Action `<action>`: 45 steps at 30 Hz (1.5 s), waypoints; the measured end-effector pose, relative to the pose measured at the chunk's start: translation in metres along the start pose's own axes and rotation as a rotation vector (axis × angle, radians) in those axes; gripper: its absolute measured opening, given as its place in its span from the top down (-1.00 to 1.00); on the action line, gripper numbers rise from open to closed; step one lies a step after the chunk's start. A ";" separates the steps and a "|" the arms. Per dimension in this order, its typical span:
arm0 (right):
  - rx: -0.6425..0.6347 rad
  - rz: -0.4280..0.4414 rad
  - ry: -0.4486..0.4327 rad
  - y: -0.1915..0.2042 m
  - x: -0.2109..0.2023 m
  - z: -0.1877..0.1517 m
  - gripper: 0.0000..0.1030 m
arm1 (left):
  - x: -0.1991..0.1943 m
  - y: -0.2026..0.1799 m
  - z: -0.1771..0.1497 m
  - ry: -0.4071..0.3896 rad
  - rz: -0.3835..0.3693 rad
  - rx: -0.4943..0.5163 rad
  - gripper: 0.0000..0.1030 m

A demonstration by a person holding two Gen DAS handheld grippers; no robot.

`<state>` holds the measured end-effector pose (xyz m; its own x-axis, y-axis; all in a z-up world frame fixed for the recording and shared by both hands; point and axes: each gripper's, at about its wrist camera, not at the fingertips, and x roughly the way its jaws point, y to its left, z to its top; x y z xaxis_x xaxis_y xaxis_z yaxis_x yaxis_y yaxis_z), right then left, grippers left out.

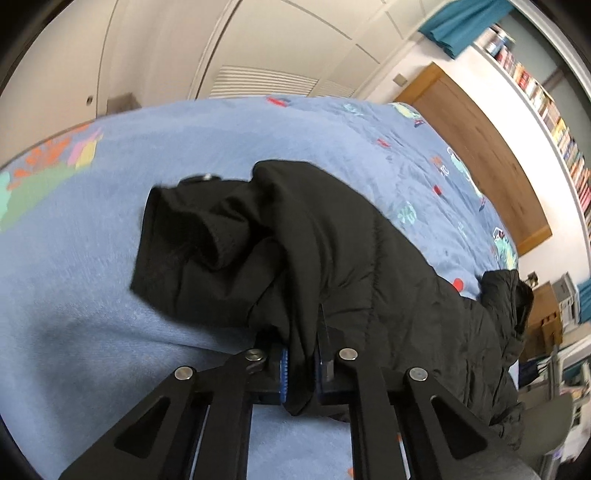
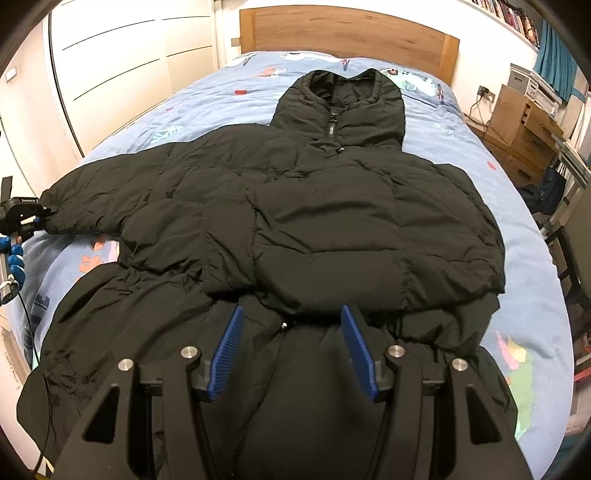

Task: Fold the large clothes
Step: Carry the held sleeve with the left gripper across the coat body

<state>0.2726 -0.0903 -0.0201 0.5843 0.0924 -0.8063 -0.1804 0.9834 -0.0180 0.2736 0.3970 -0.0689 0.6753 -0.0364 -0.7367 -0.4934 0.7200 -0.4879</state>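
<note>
A large black padded jacket (image 2: 295, 206) lies face up on the bed, its hood (image 2: 340, 99) towards the headboard. Its left sleeve (image 2: 110, 192) stretches out to the bed's left edge. There my left gripper (image 2: 26, 214) holds the sleeve's end. In the left wrist view the left gripper (image 1: 304, 365) is shut on black sleeve fabric (image 1: 207, 236), which bunches between the blue pads. My right gripper (image 2: 292, 312) hangs open over the jacket's lower front, with nothing between its fingers. A fold of the jacket's right side lies across the chest.
The blue patterned bed cover (image 2: 517, 206) shows around the jacket. A wooden headboard (image 2: 347, 29) stands at the far end and white wardrobe doors (image 2: 129, 55) on the left. Wooden bedside drawers (image 2: 524, 125) and a chair (image 2: 576, 236) stand on the right.
</note>
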 end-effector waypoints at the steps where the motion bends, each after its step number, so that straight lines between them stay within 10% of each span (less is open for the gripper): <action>1: 0.005 -0.002 0.002 -0.002 -0.001 -0.001 -0.04 | -0.003 -0.004 0.000 -0.004 0.003 0.014 0.84; 27: 0.167 -0.009 -0.037 -0.078 -0.036 -0.039 -0.04 | -0.069 -0.182 -0.054 -0.060 -0.138 0.364 0.90; 45: 0.332 -0.086 -0.093 -0.188 -0.067 -0.085 -0.04 | -0.051 -0.362 -0.175 0.066 -0.302 0.640 0.90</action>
<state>0.2003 -0.2950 -0.0124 0.6585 0.0060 -0.7525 0.1305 0.9839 0.1221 0.3218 0.0172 0.0634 0.6874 -0.3258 -0.6491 0.1424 0.9369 -0.3194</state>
